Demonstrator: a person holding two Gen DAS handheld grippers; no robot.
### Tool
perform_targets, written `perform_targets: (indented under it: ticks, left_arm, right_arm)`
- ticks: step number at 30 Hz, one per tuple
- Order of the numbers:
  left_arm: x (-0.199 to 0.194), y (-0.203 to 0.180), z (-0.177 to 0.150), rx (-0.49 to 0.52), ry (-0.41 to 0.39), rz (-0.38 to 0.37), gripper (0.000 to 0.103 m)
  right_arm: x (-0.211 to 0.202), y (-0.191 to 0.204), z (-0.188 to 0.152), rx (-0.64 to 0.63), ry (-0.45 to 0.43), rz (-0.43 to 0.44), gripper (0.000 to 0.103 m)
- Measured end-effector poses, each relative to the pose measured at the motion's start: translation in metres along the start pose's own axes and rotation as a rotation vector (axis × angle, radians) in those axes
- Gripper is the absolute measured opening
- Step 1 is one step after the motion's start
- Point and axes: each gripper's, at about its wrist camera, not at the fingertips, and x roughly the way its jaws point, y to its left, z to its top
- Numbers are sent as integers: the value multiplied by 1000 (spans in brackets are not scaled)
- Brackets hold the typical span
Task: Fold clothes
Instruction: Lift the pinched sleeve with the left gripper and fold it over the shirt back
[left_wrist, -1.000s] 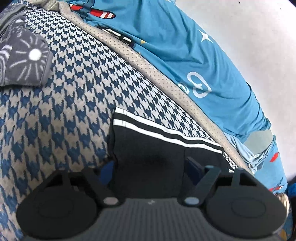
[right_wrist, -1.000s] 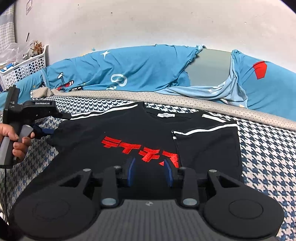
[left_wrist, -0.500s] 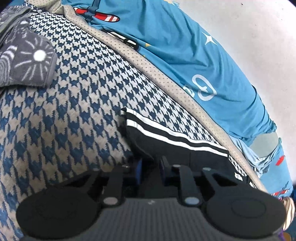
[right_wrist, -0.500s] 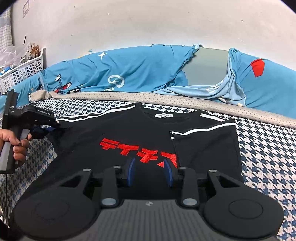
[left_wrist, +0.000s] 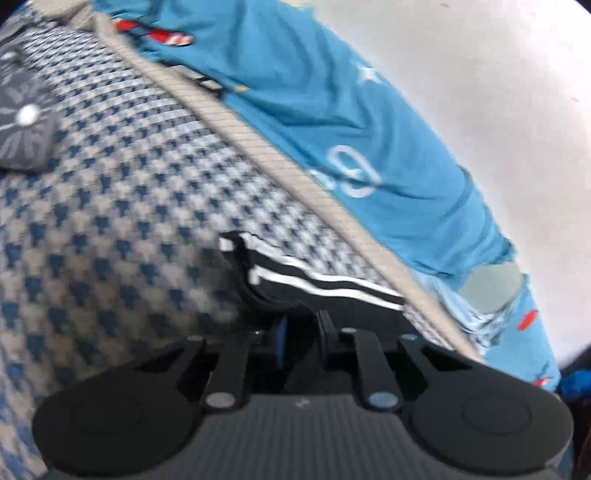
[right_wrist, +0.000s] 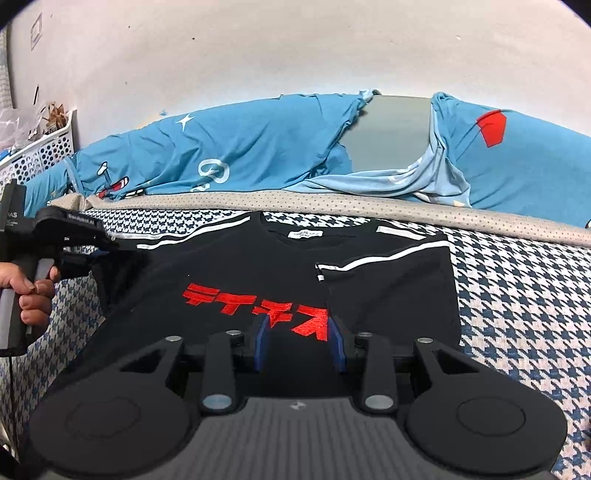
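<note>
A black T-shirt (right_wrist: 229, 273) with red lettering and white shoulder stripes lies front up on the houndstooth bed cover (right_wrist: 524, 295). Its right sleeve (right_wrist: 391, 291) is folded in over the chest. My left gripper (left_wrist: 300, 334) is shut on the left sleeve (left_wrist: 317, 291), lifting its striped edge off the cover; it also shows in the right wrist view (right_wrist: 107, 249) at the shirt's left side. My right gripper (right_wrist: 298, 345) hovers over the shirt's lower middle, its jaws a little apart with only cloth seen beyond them.
A blue printed quilt (right_wrist: 258, 155) lies bunched along the wall behind the shirt. A white basket (right_wrist: 40, 155) stands at the far left. A grey patterned cloth (left_wrist: 22, 125) lies on the cover to the left of the sleeve.
My left gripper closed on the sleeve edge and has lifted it, so the sleeve now curls up. The right gripper has stayed about where it was.
</note>
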Motion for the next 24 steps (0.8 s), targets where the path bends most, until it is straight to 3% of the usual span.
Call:
perform_targets:
  ticks: [4,7,11,13,24]
  left_arm:
    - [5,-36,-10,71,12,-90,15]
    - [18,-60,-29,126,64,-138,15]
    - [40,-80,-59,202,183,-141,15]
    - [42,-85,-67,224,202,-145,15]
    - [13,-65,-39,165,105,-91,39]
  right_arm:
    - [-1,-5,-1,1,0,-10,33]
    - [-1,-7,-1,4,3,-15,33]
    - [0,-10,-1,10,5,-17,33]
    - [0,-11,0,15,2,-11,33]
    - [12,3,2,45,7,96,33]
